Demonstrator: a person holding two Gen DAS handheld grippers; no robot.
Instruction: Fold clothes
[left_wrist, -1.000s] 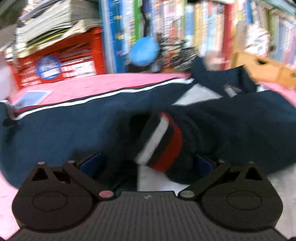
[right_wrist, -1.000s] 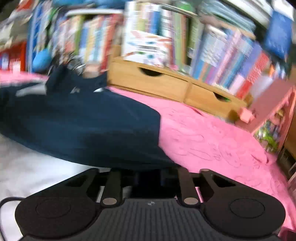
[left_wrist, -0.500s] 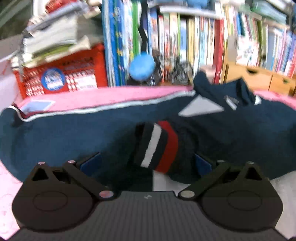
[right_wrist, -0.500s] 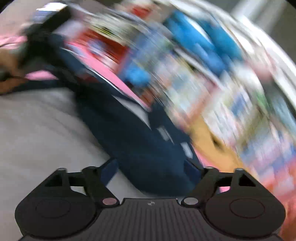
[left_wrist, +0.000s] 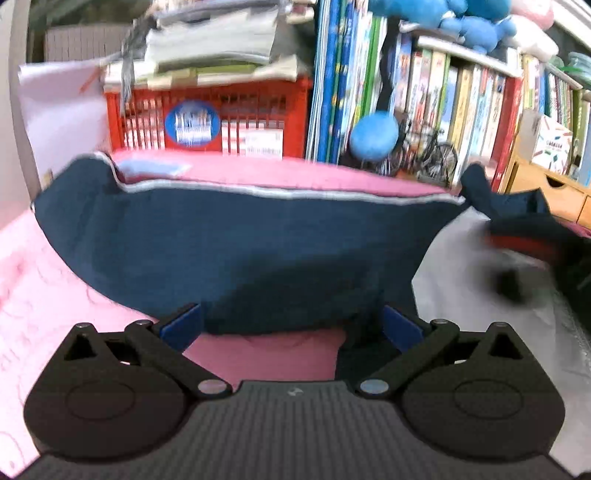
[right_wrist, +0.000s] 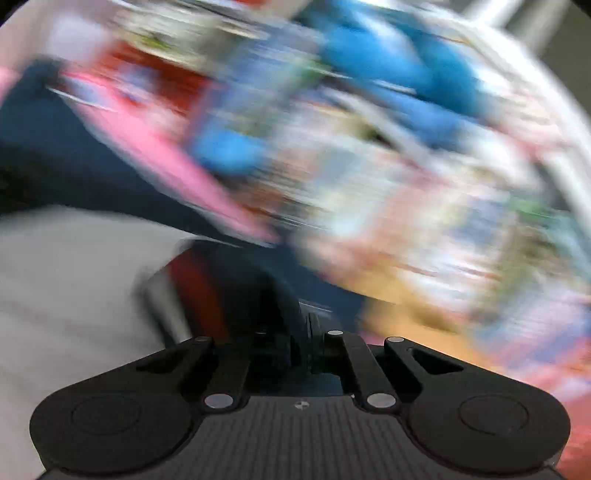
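A navy garment (left_wrist: 243, 254) with a white-piped edge lies across the pink bedcover (left_wrist: 44, 280), beside a white fabric panel (left_wrist: 465, 273). My left gripper (left_wrist: 291, 325) is open, its blue pads either side of the garment's near hem. A red, white and black striped cuff (left_wrist: 524, 243) is blurred at the right. The right wrist view is heavily motion-blurred. My right gripper (right_wrist: 295, 347) has its jaws drawn together on dark fabric next to the striped cuff (right_wrist: 188, 291).
A red crate (left_wrist: 207, 122) with stacked papers stands at the back left. A bookshelf (left_wrist: 443, 103) with blue plush toys and a wooden drawer unit (left_wrist: 554, 192) line the back. Pink bedcover shows at the left and near side.
My left gripper has swung left and the striped cuff has left its jaws and moved right. My right gripper has closed on the cuffed sleeve and is moving fast.
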